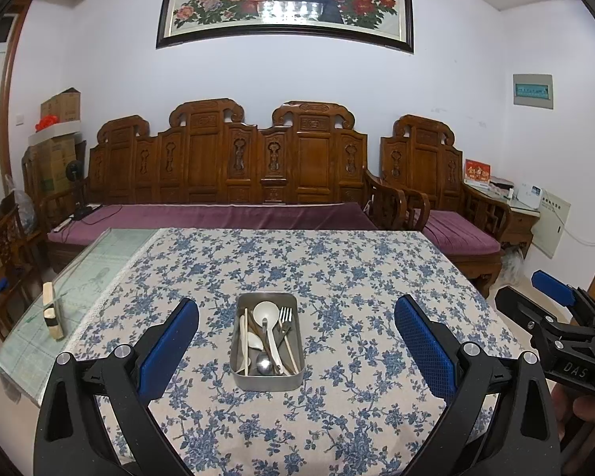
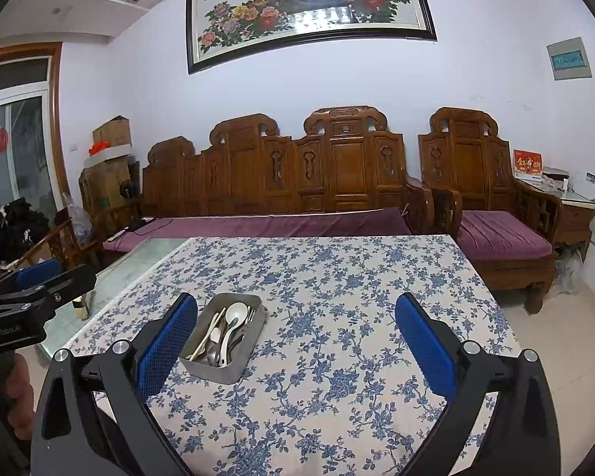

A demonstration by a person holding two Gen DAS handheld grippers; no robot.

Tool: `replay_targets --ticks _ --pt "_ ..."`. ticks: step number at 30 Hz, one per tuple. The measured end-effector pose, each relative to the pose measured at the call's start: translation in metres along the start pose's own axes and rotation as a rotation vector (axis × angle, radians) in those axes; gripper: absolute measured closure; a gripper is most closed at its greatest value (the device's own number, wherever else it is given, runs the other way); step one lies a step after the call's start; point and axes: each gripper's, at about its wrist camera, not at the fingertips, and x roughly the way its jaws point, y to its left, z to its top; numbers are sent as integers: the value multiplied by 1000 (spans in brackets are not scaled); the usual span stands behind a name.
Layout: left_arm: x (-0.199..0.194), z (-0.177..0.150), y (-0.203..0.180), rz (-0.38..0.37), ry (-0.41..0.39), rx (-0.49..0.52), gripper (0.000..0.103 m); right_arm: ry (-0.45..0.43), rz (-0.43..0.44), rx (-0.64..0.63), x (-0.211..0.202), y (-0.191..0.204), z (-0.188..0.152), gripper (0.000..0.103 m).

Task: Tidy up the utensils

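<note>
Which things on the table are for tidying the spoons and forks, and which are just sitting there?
For the job:
- metal tray on the flowered tablecloth
- white spoon, fork, chopsticks and metal spoon jumbled inside it
- left gripper and right gripper, both open and empty

Just sitting there:
- small wooden block on the bare glass beside the cloth
- sofa and boxes behind

So there's a shallow rectangular stainless steel tray (image 1: 267, 379) sitting flat on the table, and all the utensils are piled in it lengthwise. A white plastic soup ladle (image 1: 266, 313) lies on top, a silver metal fork (image 1: 285, 314) beside it, tines at the far end, a pale chopstick (image 1: 244, 337) along one edge, and a metal spoon (image 1: 263, 365) with its bowl at the near end.
</note>
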Motion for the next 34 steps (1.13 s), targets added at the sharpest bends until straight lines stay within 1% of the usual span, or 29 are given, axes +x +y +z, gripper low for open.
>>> replay_targets --ticks 34 --pt "0 2 1 -2 0 2 8 0 0 0 0 1 0 3"
